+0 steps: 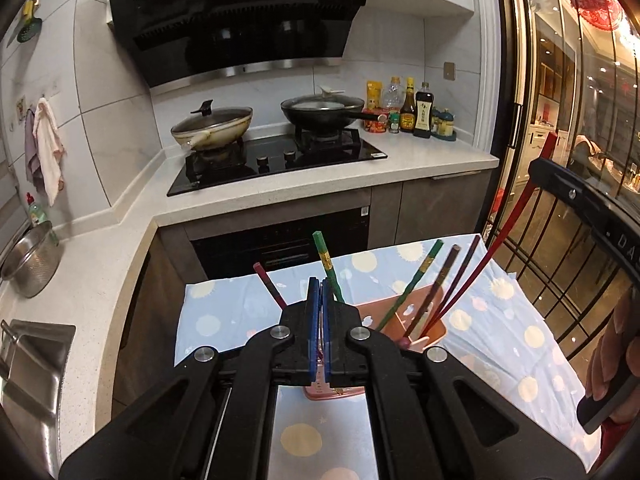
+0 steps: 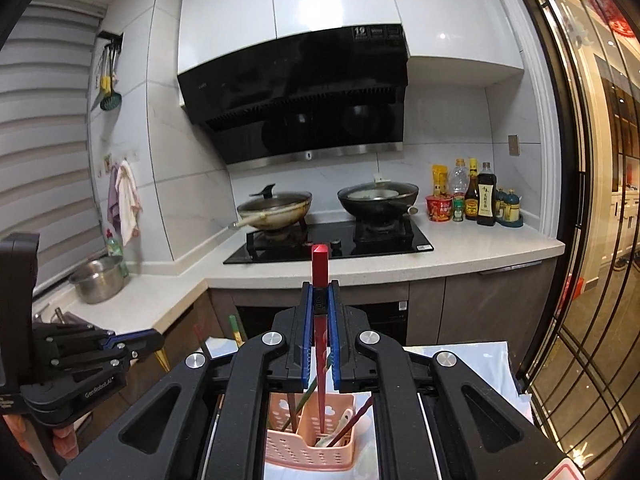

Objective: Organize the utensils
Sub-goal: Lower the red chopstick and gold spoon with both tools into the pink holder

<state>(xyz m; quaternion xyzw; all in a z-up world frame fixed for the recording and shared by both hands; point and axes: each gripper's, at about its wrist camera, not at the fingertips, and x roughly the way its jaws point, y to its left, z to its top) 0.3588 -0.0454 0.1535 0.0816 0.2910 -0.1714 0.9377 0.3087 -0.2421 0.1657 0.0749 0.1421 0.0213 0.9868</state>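
Observation:
A pink slotted basket [image 2: 308,450] stands on a table covered with a blue dotted cloth [image 1: 216,312]. It holds several chopsticks, green and dark brown. My right gripper [image 2: 320,294] is shut on a long red chopstick [image 2: 320,264], held nearly upright with its lower end inside the basket. From the left wrist view that red chopstick [image 1: 504,236] slants up out of the basket [image 1: 434,332]. My left gripper [image 1: 319,290] is shut, with nothing visible between its pads. Just behind it rise a green chopstick [image 1: 323,254] and a dark red chopstick [image 1: 269,284], lower ends hidden.
Beyond the table an L-shaped white counter [image 1: 420,156] carries a black hob with two lidded pans [image 1: 214,126] and sauce bottles [image 1: 422,114]. A steel strainer bowl [image 1: 32,258] and a sink [image 1: 28,364] lie left. A glass door with black bars [image 1: 568,288] stands right.

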